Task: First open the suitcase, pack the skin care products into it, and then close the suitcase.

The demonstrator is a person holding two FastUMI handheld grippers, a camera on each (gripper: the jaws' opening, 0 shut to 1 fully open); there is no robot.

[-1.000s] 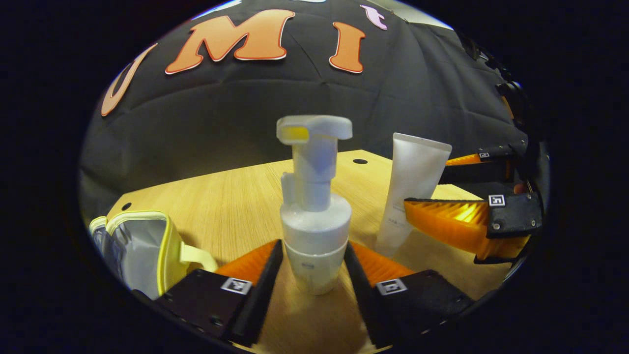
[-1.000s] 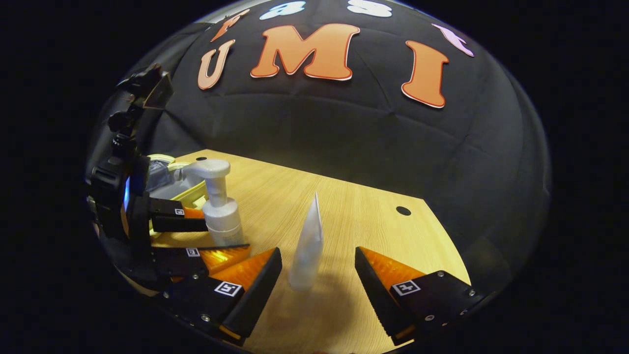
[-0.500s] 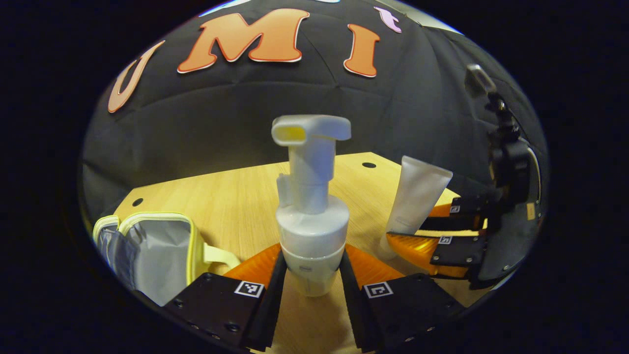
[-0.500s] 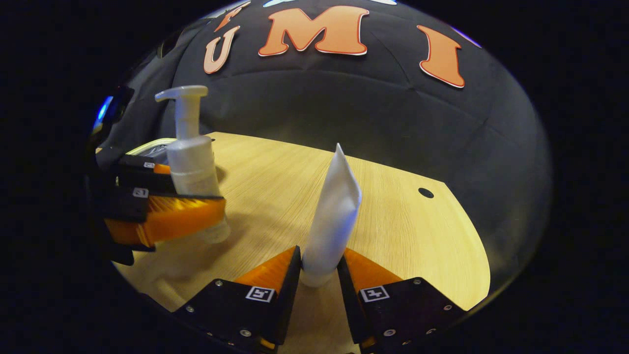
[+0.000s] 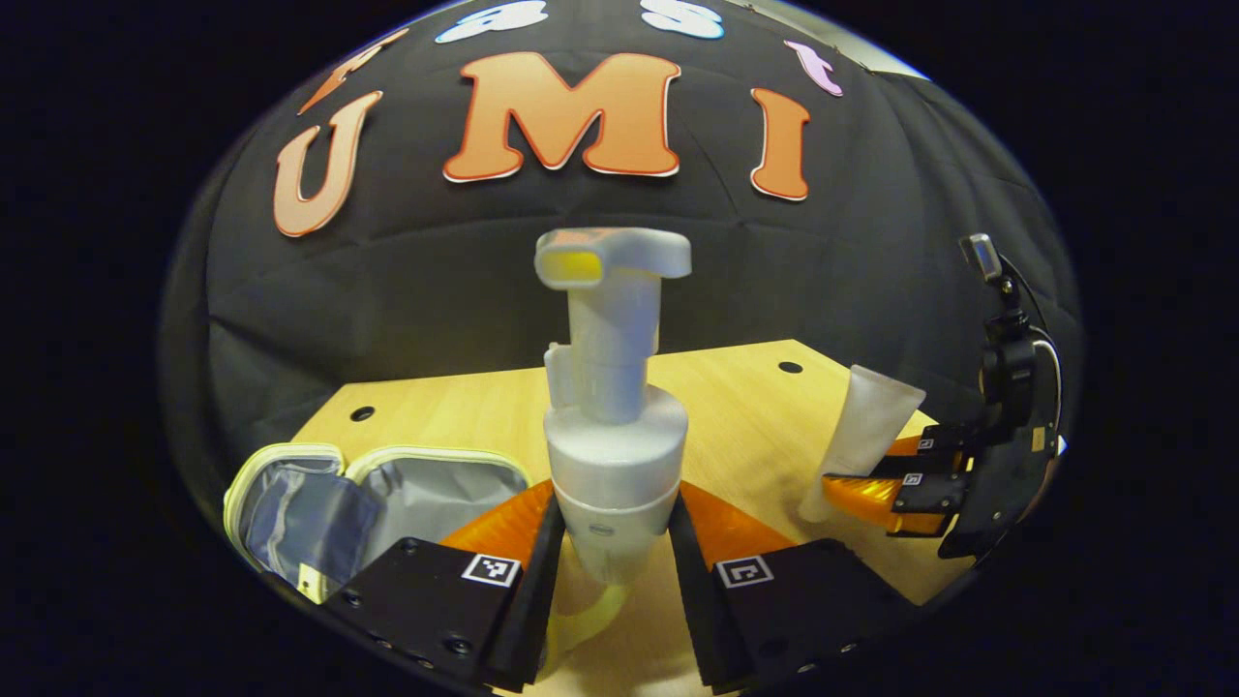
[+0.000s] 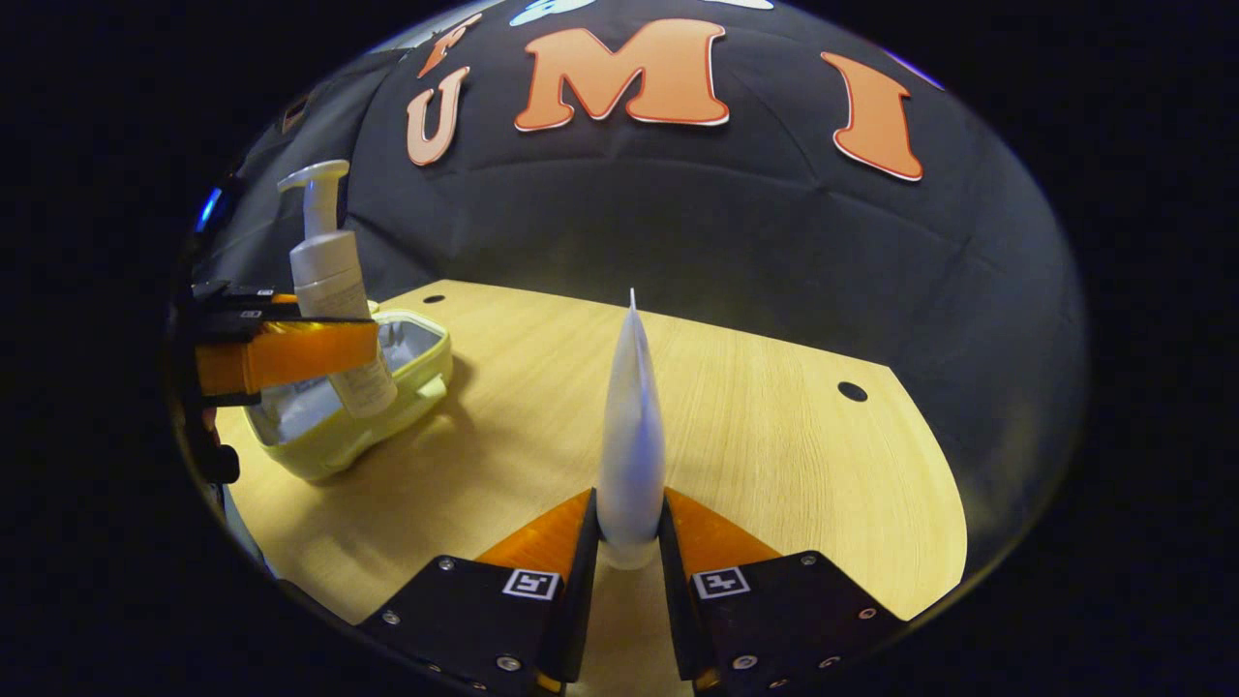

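While left claw (image 5: 605, 542) clamps round pump bottle (image 5: 612, 426), right claw (image 6: 629, 552) pinches flat tube (image 6: 631, 426).

You have a light wooden table (image 5: 455, 426) before you, with fine grain running across its top. In the left gripper view, a small dark round hole (image 5: 362, 413) sits near the table's far left corner and a second hole (image 5: 790, 367) near its far right corner. In the right gripper view the same table (image 6: 774, 436) shows one hole (image 6: 434, 299) by its far left corner and another (image 6: 852, 391) close to its right edge. Behind the table's far edge hangs the black cloth wall (image 5: 436, 281), creased in soft folds (image 6: 726, 242).
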